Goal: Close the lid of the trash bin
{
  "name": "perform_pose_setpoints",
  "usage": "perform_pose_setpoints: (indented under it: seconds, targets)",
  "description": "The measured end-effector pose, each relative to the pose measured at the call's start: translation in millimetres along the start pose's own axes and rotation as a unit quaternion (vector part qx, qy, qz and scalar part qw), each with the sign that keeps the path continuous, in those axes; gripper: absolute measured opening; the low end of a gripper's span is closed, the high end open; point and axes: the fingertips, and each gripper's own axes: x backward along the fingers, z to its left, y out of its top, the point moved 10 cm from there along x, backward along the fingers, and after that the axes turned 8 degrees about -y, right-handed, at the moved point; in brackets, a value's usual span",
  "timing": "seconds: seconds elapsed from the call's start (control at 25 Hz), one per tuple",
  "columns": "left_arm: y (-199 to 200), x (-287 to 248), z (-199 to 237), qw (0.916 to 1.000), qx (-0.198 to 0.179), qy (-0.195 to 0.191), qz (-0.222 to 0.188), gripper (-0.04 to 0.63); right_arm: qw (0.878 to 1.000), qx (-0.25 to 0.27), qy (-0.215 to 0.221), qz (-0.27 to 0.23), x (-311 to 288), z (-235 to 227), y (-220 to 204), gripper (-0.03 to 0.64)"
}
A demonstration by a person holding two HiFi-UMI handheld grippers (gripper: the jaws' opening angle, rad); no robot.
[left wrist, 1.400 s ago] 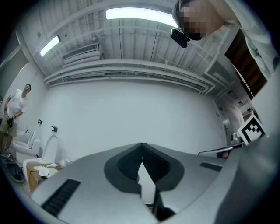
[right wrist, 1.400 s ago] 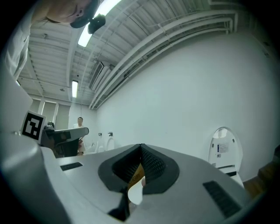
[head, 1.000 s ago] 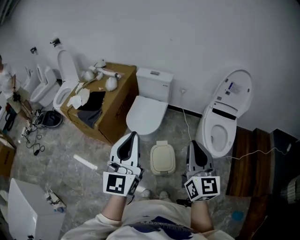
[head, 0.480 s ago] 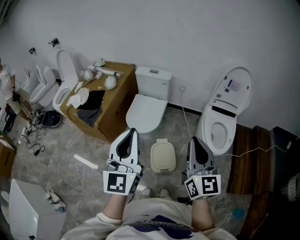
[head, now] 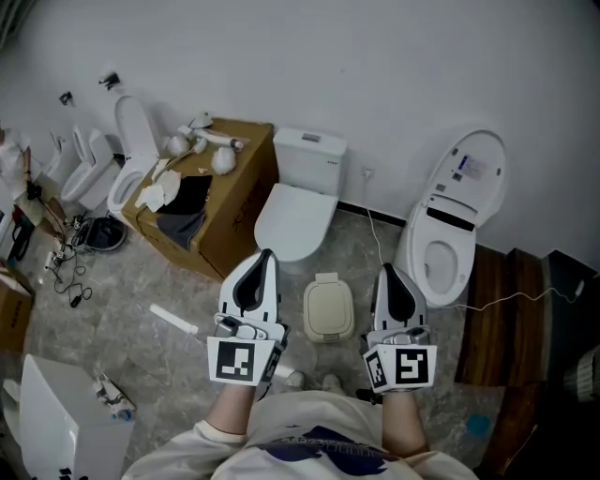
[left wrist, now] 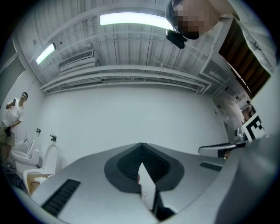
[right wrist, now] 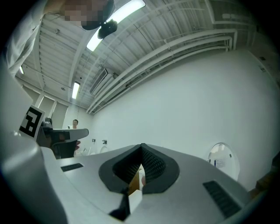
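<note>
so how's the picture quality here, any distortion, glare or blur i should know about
Head view: soft, even light and sharp; the trash bin casts hardly any shadow. Left gripper view: heavy fisheye bending inside a black rim, and the light strip is blown out. Right gripper view: same fisheye, the ceiling lamp glares, and a mosaic patch covers the top left.

We see the trash bin, small, cream-coloured and round-cornered, standing upright on the floor between our two claws. It is just right of the left claw and just left of the right claw. Its lid lies flat and shut.
</note>
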Motion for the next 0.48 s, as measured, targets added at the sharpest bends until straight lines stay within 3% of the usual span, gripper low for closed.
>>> perform_pose_setpoints:
  seconds: [0.48]
  targets:
    - [-1.3,-4.2,0.2,1.0000,-0.004,0.001,0.001,-0.003,1.000,0.012,-0.009,-0.004,-3.5,-6.1,2.3,-0.002]
